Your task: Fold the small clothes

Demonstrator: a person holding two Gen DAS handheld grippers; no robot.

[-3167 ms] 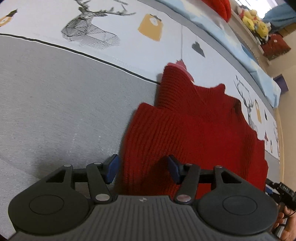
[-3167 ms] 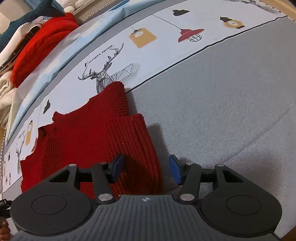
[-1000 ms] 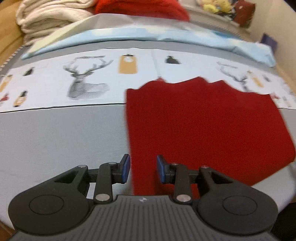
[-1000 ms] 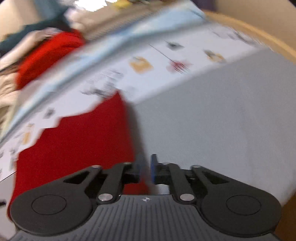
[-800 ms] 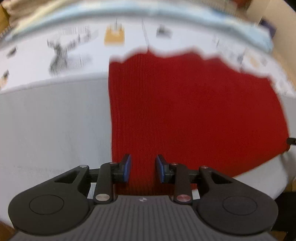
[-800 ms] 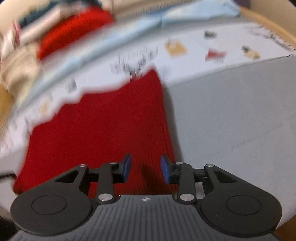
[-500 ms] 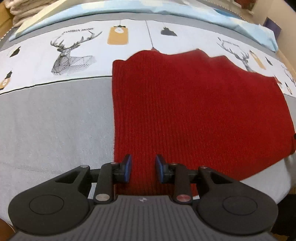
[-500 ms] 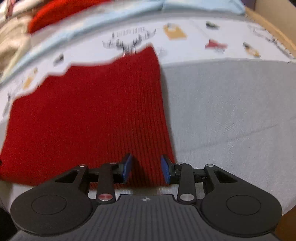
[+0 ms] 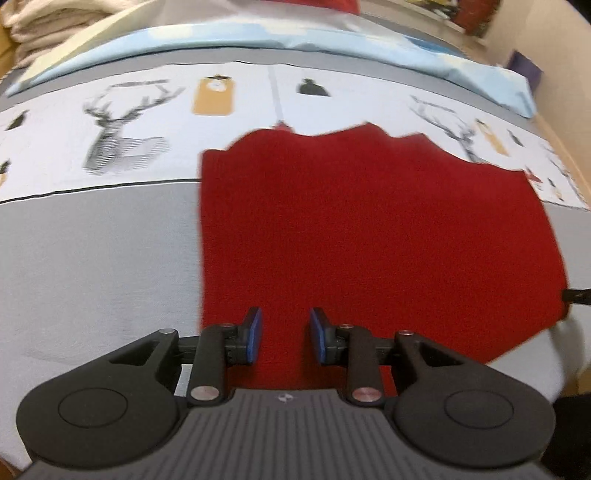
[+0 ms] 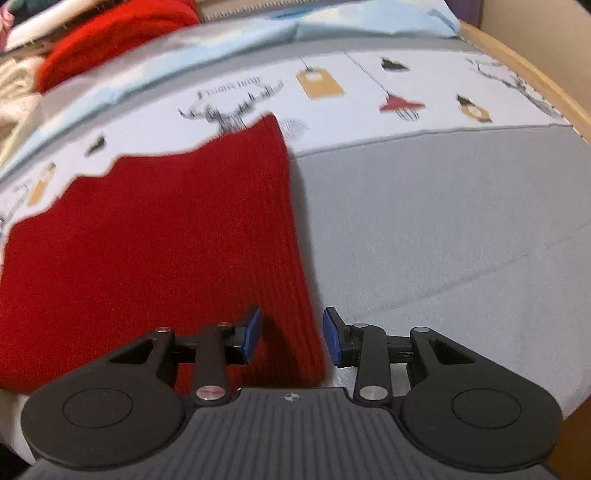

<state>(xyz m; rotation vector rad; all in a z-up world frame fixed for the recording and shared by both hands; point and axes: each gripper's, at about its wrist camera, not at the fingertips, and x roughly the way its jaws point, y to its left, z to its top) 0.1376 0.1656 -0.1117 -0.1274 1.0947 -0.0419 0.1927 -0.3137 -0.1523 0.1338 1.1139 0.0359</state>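
A red knit sweater (image 9: 369,229) lies flat on the bed, folded into a rough rectangle; it also shows in the right wrist view (image 10: 155,236). My left gripper (image 9: 284,338) is open above the sweater's near left corner, with red cloth showing between its blue pads (image 9: 253,336). My right gripper (image 10: 291,336) is open above the sweater's near right corner, the cloth's right edge lying between its pads (image 10: 332,341). Neither gripper holds the cloth.
The bed cover (image 9: 92,258) is grey near me, with a white band of deer and lantern prints (image 9: 122,136) behind. A light blue pillow (image 9: 295,37), folded cream blankets (image 9: 55,22) and a red garment (image 10: 110,33) lie at the back. A wooden bed edge (image 10: 546,96) runs at the right.
Both grippers have let go of the sweater and drawn back to its near edge. The sweater now lies flat in a wider fold. The jaws have opened a little.
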